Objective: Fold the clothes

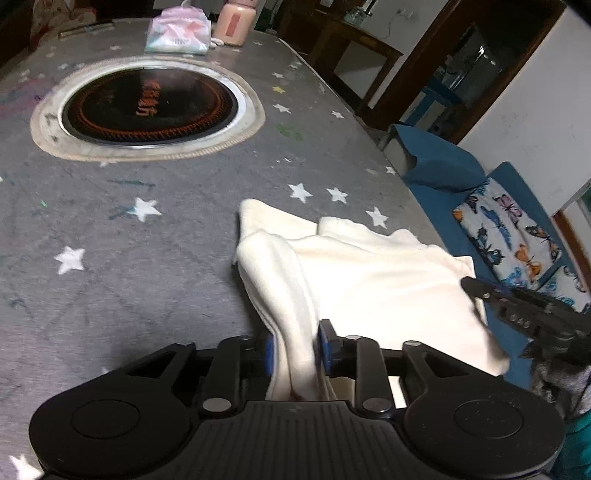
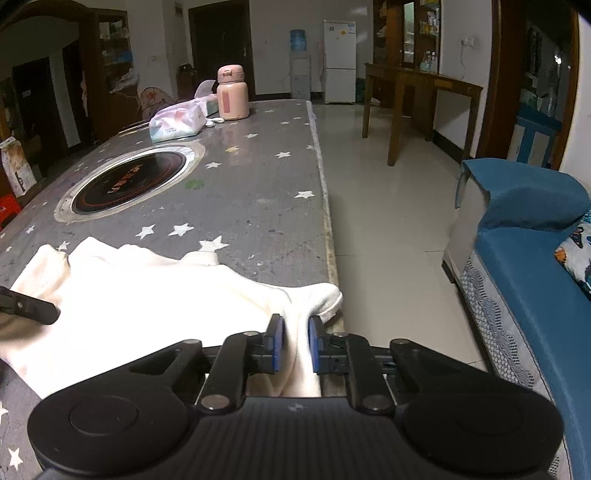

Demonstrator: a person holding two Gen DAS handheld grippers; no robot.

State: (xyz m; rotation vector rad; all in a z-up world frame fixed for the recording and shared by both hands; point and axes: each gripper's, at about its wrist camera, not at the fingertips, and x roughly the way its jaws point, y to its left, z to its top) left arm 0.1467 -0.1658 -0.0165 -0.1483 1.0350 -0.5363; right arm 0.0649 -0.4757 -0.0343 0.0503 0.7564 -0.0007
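A cream-white fleece garment (image 1: 369, 277) (image 2: 147, 295) lies bunched on the grey star-print tablecloth (image 1: 129, 240) (image 2: 258, 192), near the table's front right corner. My left gripper (image 1: 295, 347) is shut on a gathered fold at the garment's left side, and the cloth fills the gap between its blue pads. My right gripper (image 2: 295, 343) pinches a fold at the garment's right end, by the table edge. Each gripper's black finger shows in the other view: the right gripper (image 1: 480, 291) and the left gripper (image 2: 37, 306). The garment's near part is hidden behind the gripper bodies.
A round black cooktop (image 1: 147, 103) (image 2: 129, 182) is set into the table beyond the garment. A tissue pack (image 1: 179, 33) (image 2: 177, 122) and a pink bottle (image 1: 234, 22) (image 2: 232, 94) stand at the far end. A blue sofa (image 2: 535, 258) sits right of the table, with tiled floor (image 2: 388, 221) between them.
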